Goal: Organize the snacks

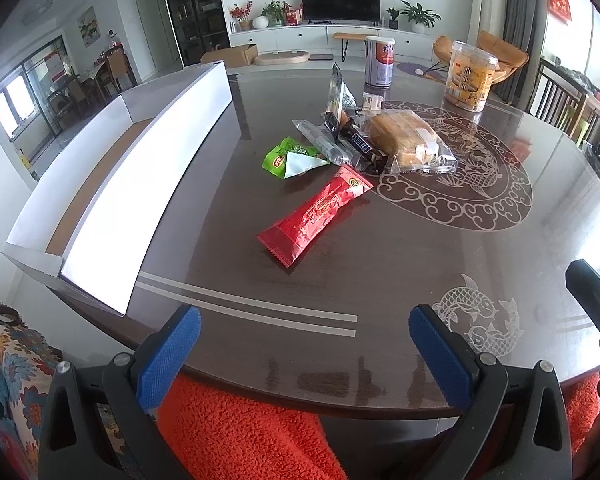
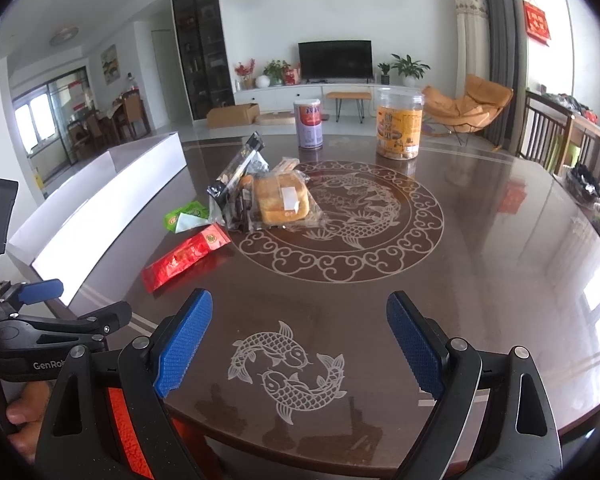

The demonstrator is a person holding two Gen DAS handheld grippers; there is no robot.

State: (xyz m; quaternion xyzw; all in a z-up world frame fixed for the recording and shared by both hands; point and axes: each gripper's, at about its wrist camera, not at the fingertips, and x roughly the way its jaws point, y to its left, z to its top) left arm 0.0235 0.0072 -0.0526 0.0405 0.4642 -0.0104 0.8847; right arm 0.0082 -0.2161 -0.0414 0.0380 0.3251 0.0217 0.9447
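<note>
A pile of snacks lies mid-table: a red packet point(image 1: 316, 212) point(image 2: 186, 255), a green packet point(image 1: 290, 155) point(image 2: 185, 215), a Snickers bar point(image 1: 360, 145), a wrapped bread loaf point(image 1: 406, 140) point(image 2: 282, 199) and a dark upright pouch point(image 1: 338, 96) point(image 2: 236, 172). A long white open box point(image 1: 140, 172) point(image 2: 96, 208) stands at the left. My left gripper point(image 1: 304, 344) is open and empty at the table's near edge. My right gripper point(image 2: 300, 344) is open and empty above the fish inlay point(image 2: 288, 372). The left gripper also shows at the left of the right wrist view point(image 2: 74, 306).
A purple-and-white can point(image 1: 380, 62) point(image 2: 309, 123) and a clear jar of biscuits point(image 1: 470, 76) point(image 2: 399, 122) stand at the table's far side. An orange-red cushion point(image 1: 240, 436) lies below the near edge. Chairs stand at the right.
</note>
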